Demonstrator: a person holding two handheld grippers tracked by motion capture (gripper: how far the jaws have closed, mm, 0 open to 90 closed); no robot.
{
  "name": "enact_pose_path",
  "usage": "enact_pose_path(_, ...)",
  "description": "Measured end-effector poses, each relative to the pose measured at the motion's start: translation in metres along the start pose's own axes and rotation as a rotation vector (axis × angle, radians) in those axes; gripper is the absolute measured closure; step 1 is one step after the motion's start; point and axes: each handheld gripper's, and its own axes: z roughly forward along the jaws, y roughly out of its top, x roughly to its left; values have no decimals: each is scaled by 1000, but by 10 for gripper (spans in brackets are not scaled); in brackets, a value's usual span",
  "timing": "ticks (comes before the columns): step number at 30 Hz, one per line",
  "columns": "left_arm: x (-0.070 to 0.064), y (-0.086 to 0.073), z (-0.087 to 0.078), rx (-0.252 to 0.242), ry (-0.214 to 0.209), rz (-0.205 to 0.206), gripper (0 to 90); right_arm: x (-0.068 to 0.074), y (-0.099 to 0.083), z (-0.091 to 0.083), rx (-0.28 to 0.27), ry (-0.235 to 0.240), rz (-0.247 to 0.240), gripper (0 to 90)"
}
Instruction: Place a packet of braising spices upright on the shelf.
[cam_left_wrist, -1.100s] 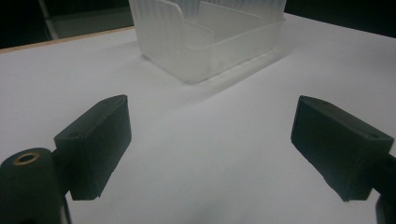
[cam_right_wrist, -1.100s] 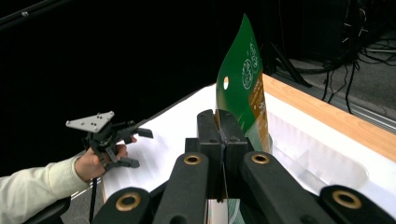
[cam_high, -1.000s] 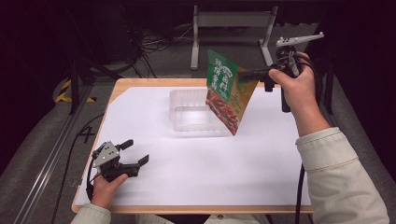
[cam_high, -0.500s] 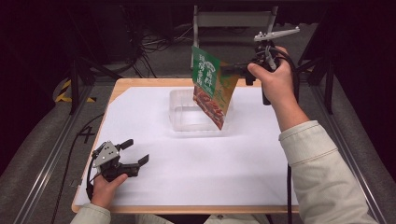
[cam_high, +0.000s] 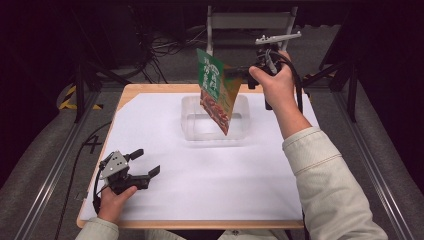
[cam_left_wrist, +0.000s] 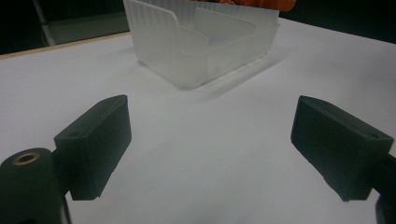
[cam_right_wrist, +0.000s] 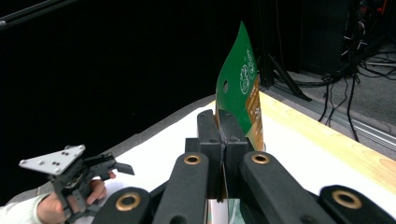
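A flat snack packet (cam_high: 216, 89), green at the top and orange-red below, hangs tilted in the air over a clear plastic tub (cam_high: 190, 121) at the back middle of the table. My right gripper (cam_high: 243, 75) is shut on the packet's edge; in the right gripper view the jaws pinch the packet (cam_right_wrist: 243, 93) upright. My left gripper (cam_high: 146, 162) rests open near the table's front left corner, its fingers (cam_left_wrist: 95, 140) wide apart with nothing between them. The tub (cam_left_wrist: 187, 51) stands ahead of it, the packet's orange lower edge (cam_left_wrist: 252, 3) just above its rim.
White paper (cam_high: 210, 180) covers the wooden table (cam_high: 150, 88). A grey metal frame (cam_high: 250, 22) stands behind the table's back edge, with cables on the floor beyond. Rails run along both sides of the table.
My right gripper has carried the packet leftward from the table's right side to above the tub. The left gripper has stayed where it was.
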Motion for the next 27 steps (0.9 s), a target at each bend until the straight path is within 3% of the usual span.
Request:
enact_pose_path(15,1,0,0,4,-2,3,134,-14,-2,31,-8,-32,-21,900)
enact_pose_path(27,1,0,0,5,-3,6,134,-23,-10,42,-3,-30,-20,900)
